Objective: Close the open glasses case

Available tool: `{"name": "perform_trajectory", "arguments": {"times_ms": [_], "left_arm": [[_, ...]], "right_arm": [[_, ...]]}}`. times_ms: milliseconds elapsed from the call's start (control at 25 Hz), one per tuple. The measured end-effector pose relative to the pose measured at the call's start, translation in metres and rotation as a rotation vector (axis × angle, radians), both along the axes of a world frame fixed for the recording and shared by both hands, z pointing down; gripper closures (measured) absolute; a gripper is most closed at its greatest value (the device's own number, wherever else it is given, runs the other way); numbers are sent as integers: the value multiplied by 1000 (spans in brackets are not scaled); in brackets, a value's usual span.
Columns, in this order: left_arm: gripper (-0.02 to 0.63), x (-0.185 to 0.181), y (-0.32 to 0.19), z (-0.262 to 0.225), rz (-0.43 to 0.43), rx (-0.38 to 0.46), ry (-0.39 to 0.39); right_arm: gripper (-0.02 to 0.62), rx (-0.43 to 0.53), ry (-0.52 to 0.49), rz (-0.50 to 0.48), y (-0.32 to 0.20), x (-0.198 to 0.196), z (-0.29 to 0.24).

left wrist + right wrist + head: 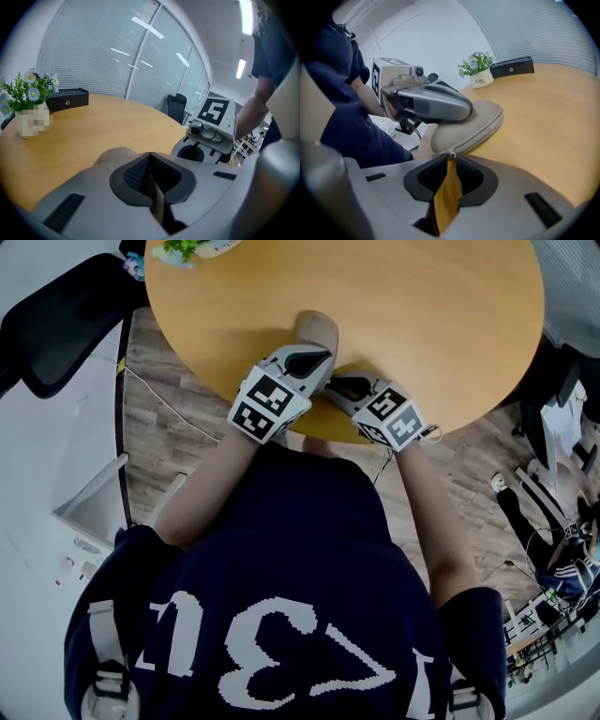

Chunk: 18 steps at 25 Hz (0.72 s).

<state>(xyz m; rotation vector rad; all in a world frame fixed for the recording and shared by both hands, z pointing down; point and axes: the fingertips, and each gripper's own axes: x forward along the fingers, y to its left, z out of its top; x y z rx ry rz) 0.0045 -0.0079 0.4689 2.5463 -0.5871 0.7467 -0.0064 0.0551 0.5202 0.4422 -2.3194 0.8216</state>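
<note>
Grey left claw (307, 362) is resting on the lid of the beige case (317, 331), its jaws pressed together and gripping nothing. The case is lying at the near edge of the table (422, 315), long axis running toward the table's middle. Right claw (349, 387) is sitting at the case's near end, nearer to the zip, jaws a sliver apart and seemingly nipping the pull (451, 153) at their tips. The seam is curving away along the case's right side, with only the left claw overhanging it. Plant (477, 65) and black box (511, 67) are standing well apart at the far edge.
</note>
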Motion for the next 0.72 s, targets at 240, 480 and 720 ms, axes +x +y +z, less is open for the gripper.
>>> {"name": "perform_trajectory", "arguments": {"times_ms": [240,480,720], "left_arm": [[591,0,1,1,45,-68,42],[591,1,1,3,94,-29,14],[591,2,0,2,93,-23,16]], "right_arm": [[455,0,15,-76,-9,0,2],[565,-28,14,-81,-3,1,2],[525,-132,-57,-5,-5,-1,3]]}}
